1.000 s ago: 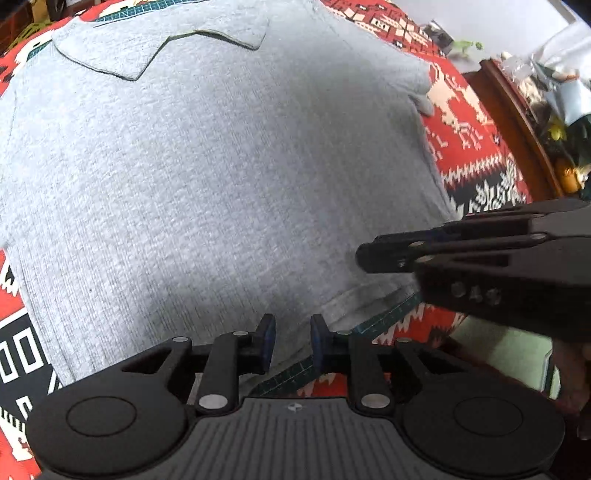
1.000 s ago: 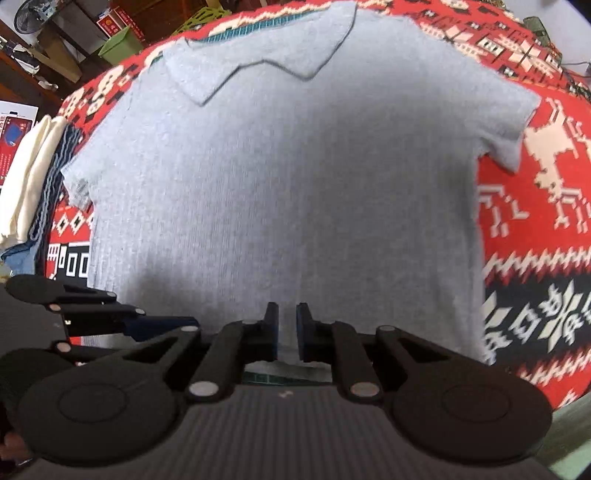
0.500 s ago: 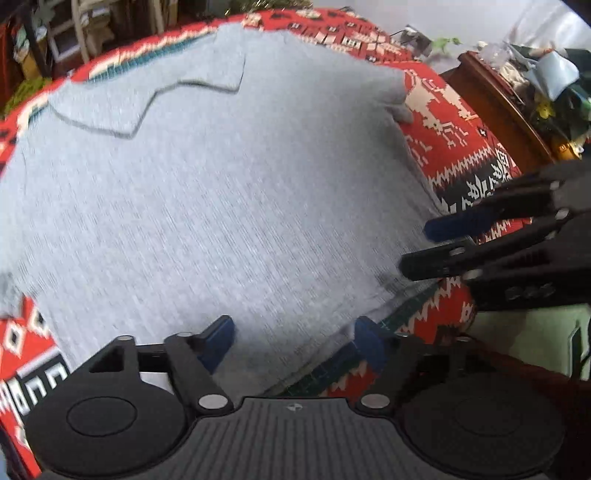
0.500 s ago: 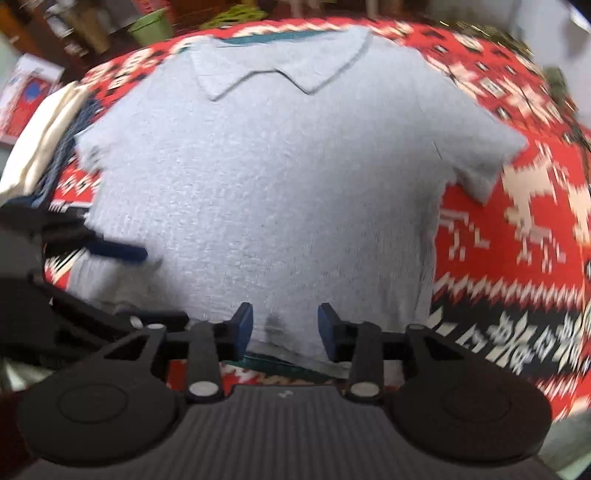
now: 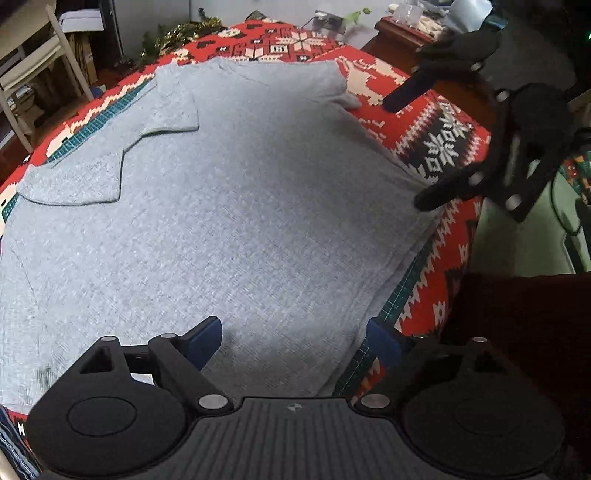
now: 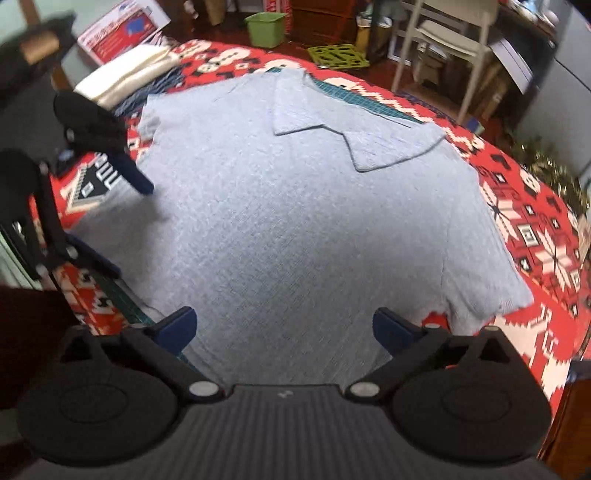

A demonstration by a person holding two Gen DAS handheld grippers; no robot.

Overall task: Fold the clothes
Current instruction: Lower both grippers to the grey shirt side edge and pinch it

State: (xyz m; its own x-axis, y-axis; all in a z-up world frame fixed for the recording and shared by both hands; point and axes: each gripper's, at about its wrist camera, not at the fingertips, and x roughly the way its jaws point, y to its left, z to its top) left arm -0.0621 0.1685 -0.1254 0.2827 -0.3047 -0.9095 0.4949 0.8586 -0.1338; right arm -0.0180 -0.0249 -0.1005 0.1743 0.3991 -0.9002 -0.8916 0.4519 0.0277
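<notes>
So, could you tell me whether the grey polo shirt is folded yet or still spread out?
Spread out. The grey polo shirt lies flat on the patterned cloth, both sleeves out, collar showing, no fold visible.

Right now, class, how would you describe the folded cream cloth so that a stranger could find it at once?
Start at the red patterned blanket under the grey polo shirt. Beyond the shirt's sleeve on the left tool's side lies a small pile; the cream cloth tops it, the only pale, plain thing there.

A white chair [image 6: 443, 40] stands behind the red patterned tablecloth [image 6: 524, 221] — green bin [image 6: 266, 28] on the floor.
</notes>
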